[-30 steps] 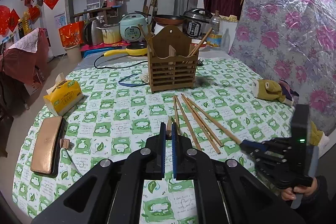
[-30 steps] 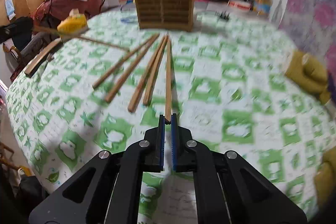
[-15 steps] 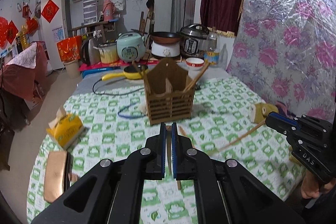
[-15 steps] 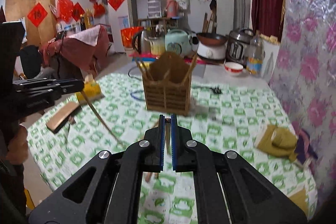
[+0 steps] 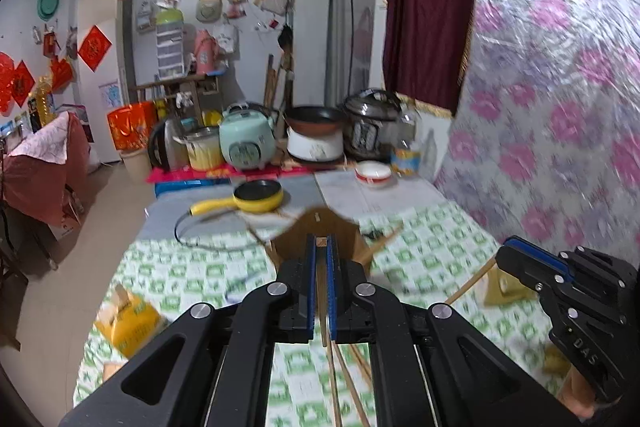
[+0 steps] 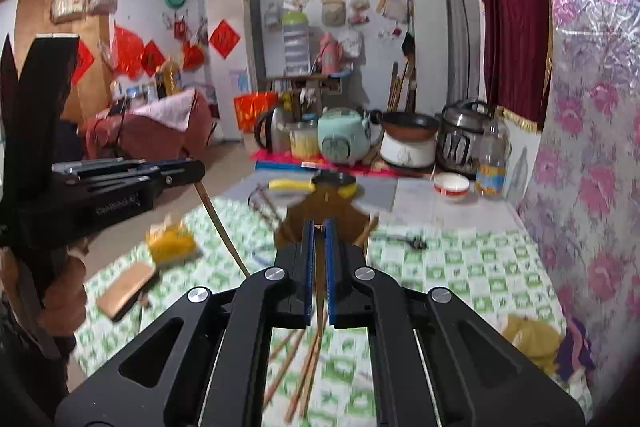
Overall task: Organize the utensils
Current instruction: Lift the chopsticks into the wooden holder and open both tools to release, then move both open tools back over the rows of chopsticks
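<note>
Chopsticks are the things being sorted here, on a desk covered in a green-and-white checked cloth. The left hand-held gripper is clenched on one wooden chopstick, which runs down between its blue pads and hangs below them above the desk. The right hand-held gripper is likewise clenched on a second chopstick, held lengthwise between its pads. In the left wrist view the right hand-held gripper shows at the right edge with its chopstick slanting down to the left. In the right wrist view the left one shows at the left edge, held in a person's hand. Loose chopsticks lie on the cloth below the right hand-held gripper. A wooden utensil holder stands ahead of both, mid-desk, with chopsticks leaning out of its sides. A yellow tissue pack and a tan wallet lie on the desk to the left.
</note>
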Motion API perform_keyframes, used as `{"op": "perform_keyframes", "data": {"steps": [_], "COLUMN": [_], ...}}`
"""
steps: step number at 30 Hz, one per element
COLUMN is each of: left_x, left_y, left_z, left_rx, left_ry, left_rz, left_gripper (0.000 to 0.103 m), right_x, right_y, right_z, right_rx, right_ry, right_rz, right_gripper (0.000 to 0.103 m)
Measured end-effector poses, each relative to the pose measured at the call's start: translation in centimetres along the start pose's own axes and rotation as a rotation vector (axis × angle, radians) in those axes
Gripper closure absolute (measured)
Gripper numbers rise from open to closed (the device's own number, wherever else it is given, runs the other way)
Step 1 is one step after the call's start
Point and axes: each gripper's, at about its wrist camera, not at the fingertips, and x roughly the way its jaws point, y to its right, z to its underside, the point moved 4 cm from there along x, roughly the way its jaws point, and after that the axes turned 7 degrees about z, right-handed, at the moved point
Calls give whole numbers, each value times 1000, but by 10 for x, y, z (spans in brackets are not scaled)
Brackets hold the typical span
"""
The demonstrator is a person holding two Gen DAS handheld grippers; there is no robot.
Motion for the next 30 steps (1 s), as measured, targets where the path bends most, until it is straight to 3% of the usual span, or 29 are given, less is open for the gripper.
{"op": "perform_keyframes", "data": {"steps": [5, 10, 16, 17, 18, 20, 22, 26, 30], "left_x": [24, 57, 111, 119, 128, 135, 130, 105, 65], "left_y": [-11, -28, -42, -45, -47, -54, -62, -68, -62], "left_z": [-36, -51, -40, -34, -27, -19, -16, -19, -22], "left_rx": [-16, -53, -68, -71, -74, -91, -110, -146, -142], "left_ry": [45, 55, -8, -26, -51, -66, -66, -35, 7], "left_rz": [-35, -34, -23, -27, -29, -38, -47, -49, -72], "left_gripper": [98, 98, 97, 91, 74, 58, 56, 43, 36], "right_x": [28, 67, 119, 129, 142, 155, 152, 123, 88], "right_y": [9, 18, 16, 15, 14, 14, 14, 16, 13], "right_z": [-40, -61, -49, -43, -35, -25, -24, -35, -41], "right_rx": [52, 112, 107, 98, 91, 82, 76, 84, 88], "right_ry": [63, 77, 35, 13, -21, -65, -61, -3, 31], "right_rz": [25, 22, 30, 28, 27, 33, 34, 37, 27], "right_gripper": [97, 97, 96, 94, 92, 91, 90, 77, 70]}}
